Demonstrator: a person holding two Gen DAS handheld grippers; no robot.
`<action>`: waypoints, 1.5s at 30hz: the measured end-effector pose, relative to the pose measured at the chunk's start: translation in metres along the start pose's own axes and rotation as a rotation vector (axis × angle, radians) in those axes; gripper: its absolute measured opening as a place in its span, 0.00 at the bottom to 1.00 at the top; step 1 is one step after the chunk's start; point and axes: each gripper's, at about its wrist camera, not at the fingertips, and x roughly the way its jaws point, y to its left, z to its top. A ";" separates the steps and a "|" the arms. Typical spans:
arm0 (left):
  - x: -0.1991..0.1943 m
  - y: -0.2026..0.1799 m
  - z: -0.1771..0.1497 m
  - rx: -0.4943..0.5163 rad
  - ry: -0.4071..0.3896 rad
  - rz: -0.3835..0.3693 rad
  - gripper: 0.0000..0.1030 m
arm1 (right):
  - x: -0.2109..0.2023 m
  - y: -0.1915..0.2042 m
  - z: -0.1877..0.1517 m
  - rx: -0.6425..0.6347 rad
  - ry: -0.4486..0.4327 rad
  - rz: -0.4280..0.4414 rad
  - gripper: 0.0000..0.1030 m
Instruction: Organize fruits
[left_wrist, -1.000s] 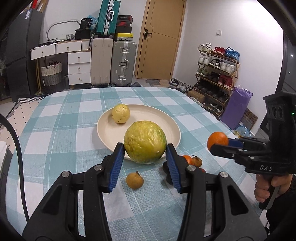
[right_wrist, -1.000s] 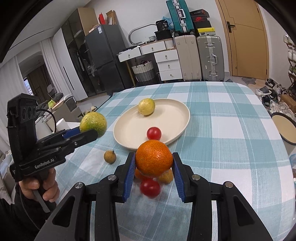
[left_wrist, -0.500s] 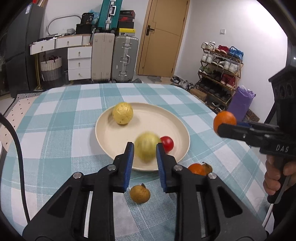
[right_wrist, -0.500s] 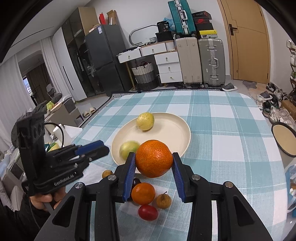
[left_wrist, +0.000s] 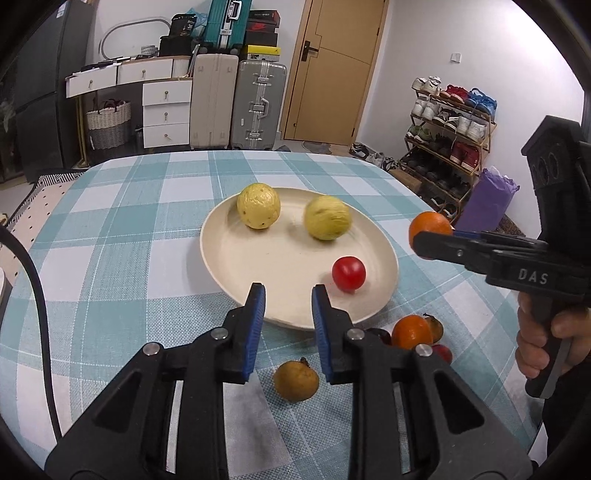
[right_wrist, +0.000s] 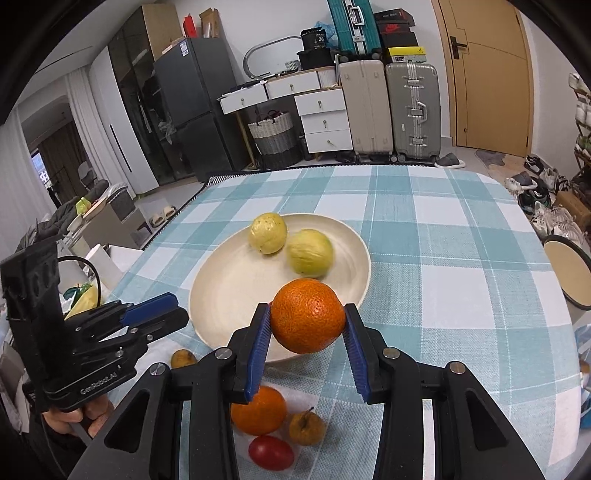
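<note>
An orange is being clamped by the right gripper, partly hiding the plate. The left gripper is being held empty, jaws drawn in with a gap between them. One greenish fruit is being blurred.

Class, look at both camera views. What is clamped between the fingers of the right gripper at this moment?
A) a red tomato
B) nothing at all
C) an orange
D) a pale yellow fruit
C: in the right wrist view the right gripper has its blue pads pressed on both sides of an orange, held above the near rim of the plate.
</note>
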 end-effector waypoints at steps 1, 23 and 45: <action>0.001 0.000 0.000 0.000 0.000 0.001 0.21 | 0.005 0.000 0.000 0.000 0.006 -0.002 0.39; 0.000 0.000 -0.003 0.014 -0.005 0.034 0.32 | 0.020 -0.010 0.001 0.019 -0.011 -0.062 0.53; -0.042 -0.013 -0.030 0.090 0.000 0.107 1.00 | -0.025 -0.010 -0.033 0.027 -0.011 -0.051 1.00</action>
